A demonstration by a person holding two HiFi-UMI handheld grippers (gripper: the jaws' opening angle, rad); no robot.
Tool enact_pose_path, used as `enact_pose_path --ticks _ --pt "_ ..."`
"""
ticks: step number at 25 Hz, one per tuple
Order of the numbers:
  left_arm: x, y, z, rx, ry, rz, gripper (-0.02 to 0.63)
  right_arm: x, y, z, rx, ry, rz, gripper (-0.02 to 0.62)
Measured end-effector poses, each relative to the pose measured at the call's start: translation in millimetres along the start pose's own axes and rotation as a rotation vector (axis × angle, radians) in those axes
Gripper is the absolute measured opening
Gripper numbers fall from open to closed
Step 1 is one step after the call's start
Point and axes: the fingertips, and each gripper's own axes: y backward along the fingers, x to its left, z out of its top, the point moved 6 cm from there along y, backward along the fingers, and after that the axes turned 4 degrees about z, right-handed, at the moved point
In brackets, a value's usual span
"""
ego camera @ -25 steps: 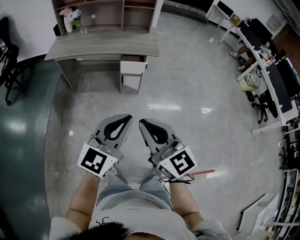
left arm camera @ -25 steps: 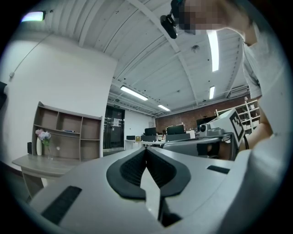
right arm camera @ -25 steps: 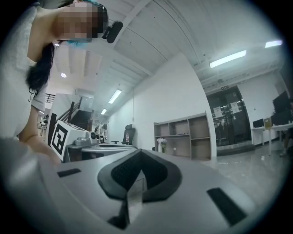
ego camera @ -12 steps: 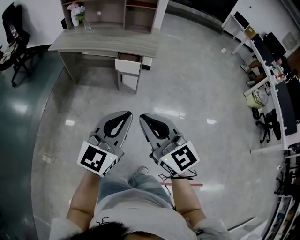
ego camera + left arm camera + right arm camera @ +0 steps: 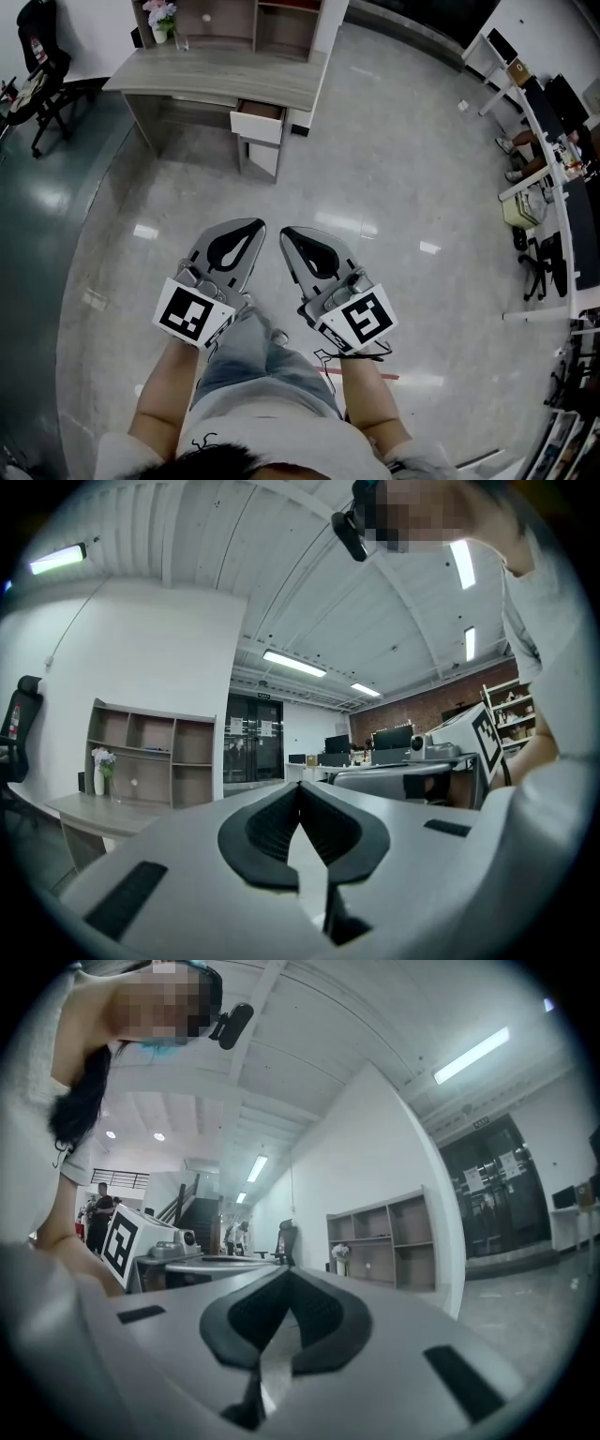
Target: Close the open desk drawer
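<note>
The grey wooden desk [image 5: 216, 73] stands far ahead at the top of the head view. Its top drawer [image 5: 258, 123], with a white front, is pulled out under the right end. My left gripper [image 5: 257, 224] and right gripper [image 5: 285, 232] hang side by side above the floor, well short of the desk. Both are shut with nothing between the jaws. In the left gripper view the shut tips [image 5: 299, 787] point past the desk top [image 5: 84, 810]. The right gripper [image 5: 288, 1272] aims toward the shelf unit [image 5: 380, 1239].
An open shelf unit [image 5: 253, 19] with a vase of flowers [image 5: 161, 17] stands behind the desk. A black chair [image 5: 42, 56] is at the far left. Office desks and chairs [image 5: 553, 187] line the right side. Polished floor [image 5: 375, 187] lies between me and the desk.
The person has stepped forward, one leg now under the grippers, and the desk has shifted slightly in the view. Both grippers keep the same shut pose.
</note>
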Motion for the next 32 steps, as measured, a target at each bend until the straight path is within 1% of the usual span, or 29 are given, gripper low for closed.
enact_pose_path --ticks 5,10,14,18,21,23,26,32 --pt "3 -26 -8 0.018 0.002 -0.014 0.011 -25 -3 -8 0.002 -0.014 -0.018 0.008" --pt "19 -57 -11 0.023 -0.003 -0.022 0.011 -59 -19 -10 -0.004 -0.022 -0.035 0.008" --pt "41 -81 -11 0.026 0.008 -0.016 0.011 -87 -42 -11 0.002 -0.023 -0.025 0.008" --pt "70 -101 -13 0.030 -0.006 0.009 0.011 -110 -70 -8 0.001 -0.012 -0.004 0.008" --pt "87 -114 -7 0.007 -0.009 0.020 0.011 -126 -88 -6 -0.001 -0.004 0.000 0.008" --pt "99 -121 -5 0.000 -0.009 0.028 0.011 -134 -101 -3 -0.001 0.000 0.000 0.008" --pt "116 -128 -7 0.011 -0.015 0.036 0.011 -143 -116 -1 -0.001 0.009 0.000 0.008" --pt "133 -136 -13 0.007 -0.008 0.052 0.011 -156 -133 -7 0.019 0.009 0.017 0.008"
